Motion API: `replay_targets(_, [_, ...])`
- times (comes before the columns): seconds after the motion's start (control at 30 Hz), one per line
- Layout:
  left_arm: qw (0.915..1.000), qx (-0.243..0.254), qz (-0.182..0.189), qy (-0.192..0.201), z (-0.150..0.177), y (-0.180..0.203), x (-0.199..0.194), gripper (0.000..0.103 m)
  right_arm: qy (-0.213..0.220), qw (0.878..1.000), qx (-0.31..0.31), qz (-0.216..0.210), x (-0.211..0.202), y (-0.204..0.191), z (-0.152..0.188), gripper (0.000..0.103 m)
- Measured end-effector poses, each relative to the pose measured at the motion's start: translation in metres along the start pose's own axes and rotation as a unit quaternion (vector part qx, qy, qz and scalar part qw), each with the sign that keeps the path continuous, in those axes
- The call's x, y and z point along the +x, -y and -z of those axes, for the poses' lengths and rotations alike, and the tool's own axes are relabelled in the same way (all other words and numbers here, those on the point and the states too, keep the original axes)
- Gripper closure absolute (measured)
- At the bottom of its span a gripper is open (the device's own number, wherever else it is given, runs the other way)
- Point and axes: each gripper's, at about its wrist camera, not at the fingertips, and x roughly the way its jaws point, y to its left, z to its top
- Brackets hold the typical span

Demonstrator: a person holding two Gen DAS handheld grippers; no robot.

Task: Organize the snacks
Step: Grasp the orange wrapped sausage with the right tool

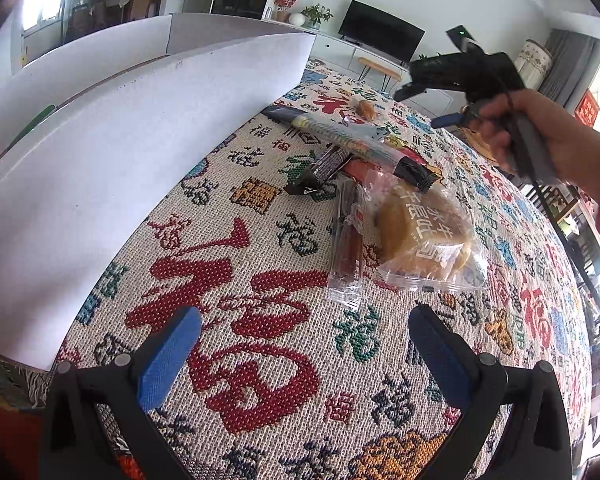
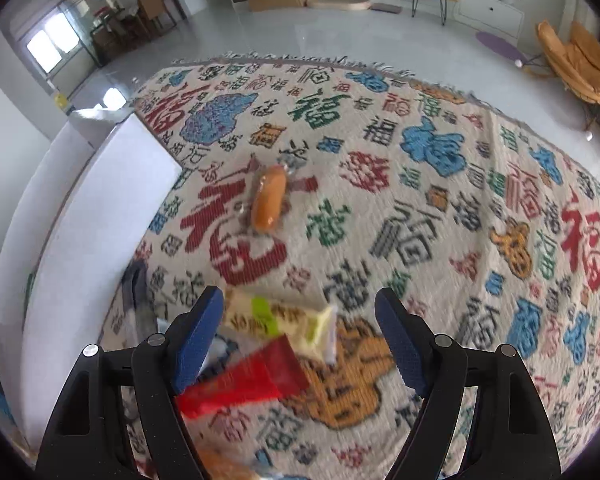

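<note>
In the left wrist view, the left tongs (image 1: 300,344) are seen spread wide with nothing between them, hanging over bare patterned cloth (image 1: 260,360) on the tabletop. Just beyond, at 12 o'clock from them, a flat brown stick in clear wrap (image 1: 346,240) lies beside a round bun in a clear bag (image 1: 424,236). Further out a heap of packets is stacked: a dark bar (image 1: 324,164), a long pale tube (image 1: 352,140), and red wrappers beneath. At 9 to 11 o'clock a white box (image 1: 100,152) stands with its wall toward the heap. At 2 o'clock the right tongs (image 1: 420,108) are held in a hand (image 1: 512,132) above the heap, apart from every snack.

In the right wrist view, the right tongs (image 2: 300,332) are likewise wide and empty; a yellow-green packet (image 2: 280,322) and a red packet (image 2: 244,380) lie below the gap, blurred. Further, at 11 o'clock, a single sausage in clear wrap (image 2: 268,202) lies alone on the cloth.

Risks are judged as follows: the heap is layered, so a closing grip could catch 2 wrappers at once or drag a neighbour; slick film could slip from the pads; the blur suggests fast travel, which could cause an overshoot.

The bun and stick are shown clearly only by the left view; the lone sausage's position and the floor beyond are shown properly only by the right.
</note>
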Motion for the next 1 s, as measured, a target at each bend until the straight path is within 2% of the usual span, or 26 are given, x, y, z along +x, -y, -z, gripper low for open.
replay_targets(0.2, [0.9999, -0.003, 0.011, -0.005, -0.003, -0.002, 0.004, 0.000, -0.028, 0.999, 0.028, 0.011, 0.066, -0.021, -0.039, 0.022])
replay_targets(0.33, [0.9998, -0.009, 0.014, -0.010, -0.003, -0.004, 0.006, 0.000, -0.025, 0.999, 0.024, 0.037, 0.085, -0.031, -0.050, 0.021])
replay_targets(0.4, [0.9997, -0.012, 0.015, -0.013, -0.004, -0.005, 0.008, 0.000, -0.022, 0.999, 0.013, 0.048, 0.087, -0.035, -0.053, 0.029])
replay_targets(0.47, [0.9997, -0.012, 0.013, -0.015, -0.004, -0.005, 0.010, 0.000, -0.018, 0.996, -0.008, 0.084, 0.087, -0.040, -0.053, 0.051])
replay_targets(0.63, [0.9998, -0.012, 0.010, -0.016, -0.004, -0.004, 0.013, 0.000, -0.016, 0.998, 0.022, 0.056, 0.076, -0.027, -0.049, 0.061])
replay_targets(0.7, [0.9998, -0.012, 0.008, -0.016, -0.003, -0.004, 0.014, 0.000, 0.003, 0.999, 0.026, 0.048, 0.065, -0.027, -0.044, 0.074])
replay_targets(0.87, [0.9997, -0.012, 0.005, -0.019, -0.001, -0.002, 0.015, 0.000, -0.003, 0.999, 0.035, 0.024, 0.056, -0.022, -0.037, 0.074])
replay_targets(1.0, [0.9997, -0.013, 0.004, -0.019, -0.001, -0.002, 0.015, 0.000, 0.011, 0.999, 0.052, 0.005, 0.042, -0.019, -0.029, 0.074])
